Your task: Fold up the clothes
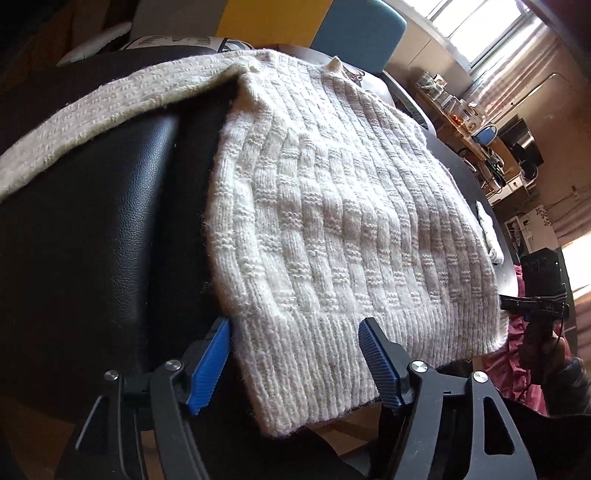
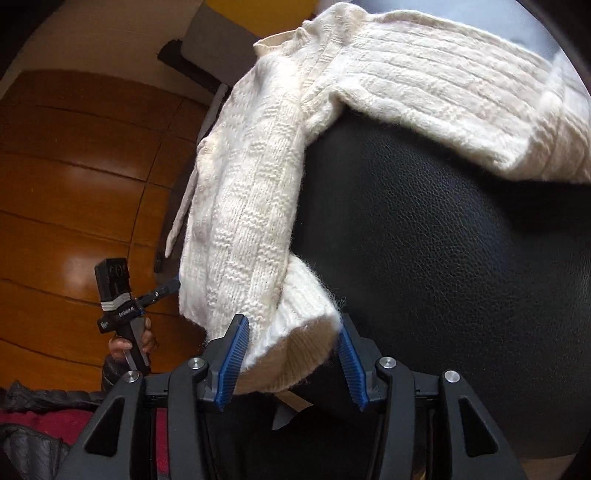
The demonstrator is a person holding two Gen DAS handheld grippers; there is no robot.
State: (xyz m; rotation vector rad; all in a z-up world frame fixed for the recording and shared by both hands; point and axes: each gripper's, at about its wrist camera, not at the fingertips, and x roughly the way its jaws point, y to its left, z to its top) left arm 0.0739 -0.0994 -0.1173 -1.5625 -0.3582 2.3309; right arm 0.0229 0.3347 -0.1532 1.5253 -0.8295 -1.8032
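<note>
A cream knitted sweater (image 1: 332, 206) lies spread on a black leather surface (image 1: 92, 221), its ribbed hem hanging over the near edge. One sleeve (image 1: 92, 110) stretches out to the left. My left gripper (image 1: 295, 347) is open, its blue pads wide apart on either side of the hem. In the right wrist view the sweater (image 2: 251, 192) is seen from its side, with a sleeve (image 2: 461, 92) across the top. My right gripper (image 2: 291, 354) is open with the hem corner between its pads, not squeezed. Each gripper shows in the other's view: the right gripper (image 1: 517, 304), the left gripper (image 2: 166, 288).
Wooden floor (image 2: 74, 147) lies beyond the table's left side. A blue chair back (image 1: 358, 26) stands behind the table, cluttered shelves (image 1: 461, 110) at the far right. A small white cloth (image 1: 487, 229) sits near the table's right edge. A hand (image 2: 125, 347) holds the left gripper's handle.
</note>
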